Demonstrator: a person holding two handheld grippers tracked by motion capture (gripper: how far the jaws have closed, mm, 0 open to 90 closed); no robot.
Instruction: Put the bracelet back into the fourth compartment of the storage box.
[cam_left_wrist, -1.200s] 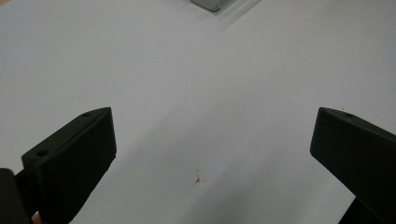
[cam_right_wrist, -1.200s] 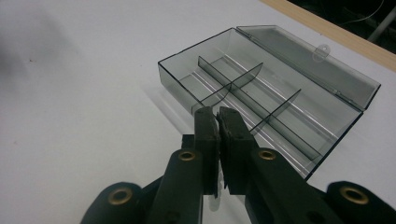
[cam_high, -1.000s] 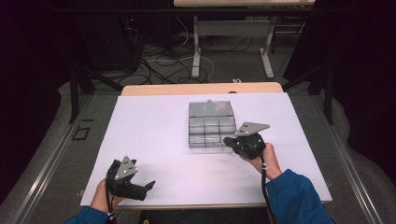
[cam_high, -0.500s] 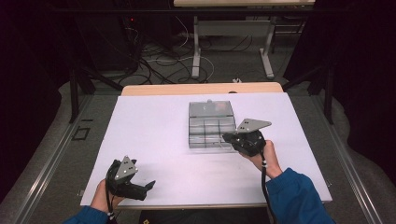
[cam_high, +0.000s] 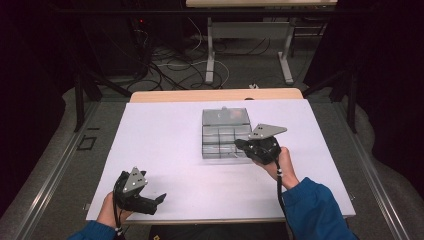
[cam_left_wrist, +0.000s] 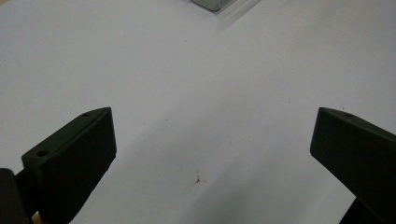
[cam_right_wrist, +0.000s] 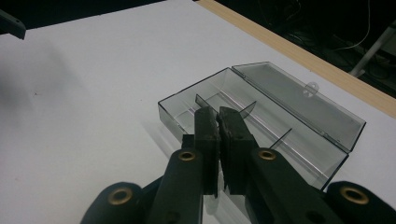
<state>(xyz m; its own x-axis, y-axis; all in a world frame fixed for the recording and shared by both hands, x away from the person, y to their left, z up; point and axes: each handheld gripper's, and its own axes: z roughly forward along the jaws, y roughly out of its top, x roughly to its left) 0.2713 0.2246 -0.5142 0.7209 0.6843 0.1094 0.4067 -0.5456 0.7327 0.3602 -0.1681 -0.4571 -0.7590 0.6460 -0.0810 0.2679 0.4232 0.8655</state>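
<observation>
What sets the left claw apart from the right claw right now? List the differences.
The left claw stands wide open, while the right claw is pressed shut. The left claw hovers over bare white table near its front edge; the right claw sits at the clear compartment box, whose lid is open. Both are black and hand-held.

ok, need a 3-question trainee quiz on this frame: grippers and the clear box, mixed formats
1. True or false: the lid of the clear plastic compartment box lies open.
2. Which gripper has its jaws wide apart? A) left gripper B) right gripper
3. Fill in: the left gripper sits over the bare white ____, apart from the box.

Key
1. True; the hinged lid lies flat behind the compartments.
2. A; the right gripper's jaws are pressed together at the box's near edge, and whether they pinch anything cannot be told.
3. tabletop
</observation>
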